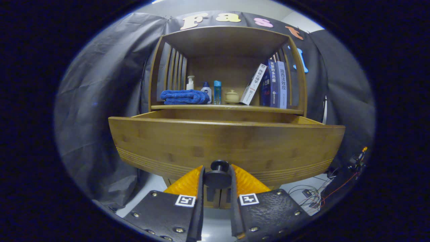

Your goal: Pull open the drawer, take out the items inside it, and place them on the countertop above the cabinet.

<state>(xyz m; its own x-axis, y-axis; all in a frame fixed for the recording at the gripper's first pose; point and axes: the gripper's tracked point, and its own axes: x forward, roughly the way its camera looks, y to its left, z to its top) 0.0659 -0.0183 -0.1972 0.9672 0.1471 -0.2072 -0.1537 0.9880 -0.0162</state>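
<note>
Your view is looking straight at the wooden cabinet point(228, 43), and on its counter point(226, 107), starting at the left, a folded blue towel point(184, 96) is lying flat near the slatted side wall. Just right of it a white pump bottle point(190, 82) is standing behind the towel's end, a white bottle with a blue cap point(206, 91) is standing beside that, and a slim clear blue bottle point(217, 91) is standing next in line. A small cream lidded jar point(232, 96) is sitting near the middle, apart from the bottles. To its right a white book point(253, 84) is leaning against a row of upright dark and pale books point(273, 84) that are resting against the right side wall. Below the counter, the drawer point(226, 144) is standing pulled out toward you, its broad wooden front spanning the cabinet's width; what is lying inside is hidden behind that front. Your tongs point(217, 179) are sitting low against the middle of the drawer front, nearly closed, with both fingers point(248, 183) pressing on the sides of the round black drawer knob point(218, 174) held between them. Off to the right, loose wires point(312, 195) are lying on the floor.
</note>
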